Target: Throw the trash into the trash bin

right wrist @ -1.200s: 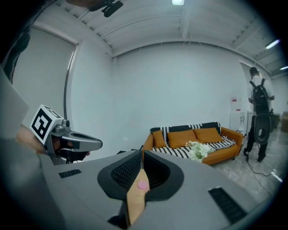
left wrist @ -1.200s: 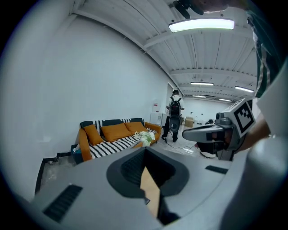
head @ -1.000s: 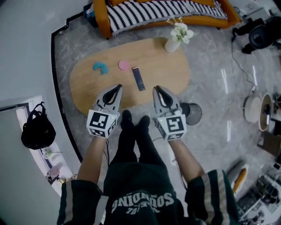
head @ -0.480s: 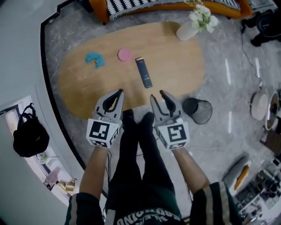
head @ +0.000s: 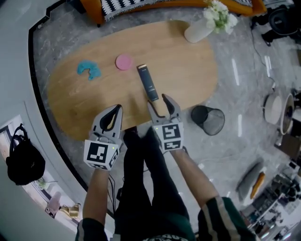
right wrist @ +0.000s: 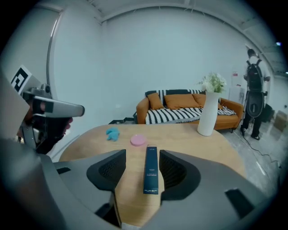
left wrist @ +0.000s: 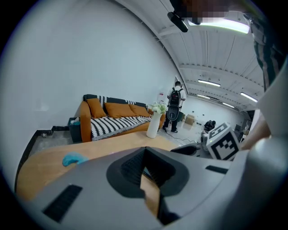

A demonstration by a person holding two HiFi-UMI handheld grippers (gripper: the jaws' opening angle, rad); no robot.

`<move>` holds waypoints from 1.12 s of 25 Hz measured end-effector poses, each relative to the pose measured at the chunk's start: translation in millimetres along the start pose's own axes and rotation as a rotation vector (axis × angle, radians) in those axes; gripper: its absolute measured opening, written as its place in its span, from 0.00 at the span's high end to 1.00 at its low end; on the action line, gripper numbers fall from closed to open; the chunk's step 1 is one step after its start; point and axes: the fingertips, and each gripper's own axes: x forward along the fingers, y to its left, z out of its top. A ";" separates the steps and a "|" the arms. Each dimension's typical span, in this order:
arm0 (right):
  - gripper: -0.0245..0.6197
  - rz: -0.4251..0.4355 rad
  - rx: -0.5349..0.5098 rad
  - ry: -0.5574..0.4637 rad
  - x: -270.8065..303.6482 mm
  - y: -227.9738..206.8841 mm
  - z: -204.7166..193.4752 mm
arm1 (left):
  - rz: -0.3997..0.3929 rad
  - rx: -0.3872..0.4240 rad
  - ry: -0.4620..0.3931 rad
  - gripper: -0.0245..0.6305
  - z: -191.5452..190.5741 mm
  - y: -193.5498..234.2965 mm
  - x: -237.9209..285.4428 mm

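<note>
The right hand-held gripper (head: 159,102) hangs over the near edge of the oval wooden table (head: 188,70). Its jaws are opening, and they frame the slim dark-blue rectangular box (right wrist: 151,170). The box lies flat just ahead at the frame's centre, its short end toward the gripper, and no pad touches it. Lined up this way, the jaws could close across its narrow width, so it looks like the first piece of trash to be picked.

The left hand-held gripper (head: 114,110) sits lower left of the right one with its jaws pressed together on nothing, apparently idle. The crumpled blue scrap (head: 88,69) and the flat pink round disc (head: 124,61) lie upper left on the table, well apart from both grippers, and probably wait their turn. The black mesh trash bin (head: 209,120) stands on the grey marble floor (head: 244,94) at centre right, just beside the table's near curve and close to the right hand.

The bin shows in neither gripper view. The left gripper view is mostly filled by that gripper's own body, so only a sliver of table shows through its jaws. The box's print is too small to read, and I cannot tell what the blue scrap is made of. The person's legs cover part of the near table edge, and the orange sofa (head: 94,12) is cut off at the top.
</note>
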 end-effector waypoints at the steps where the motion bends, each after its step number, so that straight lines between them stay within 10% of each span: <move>1: 0.64 -0.006 0.000 0.028 10.0 -2.4 -10.6 | -0.003 -0.005 0.006 0.96 -4.9 1.2 0.0; 10: 0.64 -0.102 -0.032 0.319 76.1 -22.6 -97.4 | -0.045 -0.035 0.086 0.97 -57.5 9.8 -6.8; 28: 0.67 -0.121 -0.033 0.343 71.3 -20.4 -111.2 | -0.162 0.009 0.192 0.96 -81.5 17.7 14.0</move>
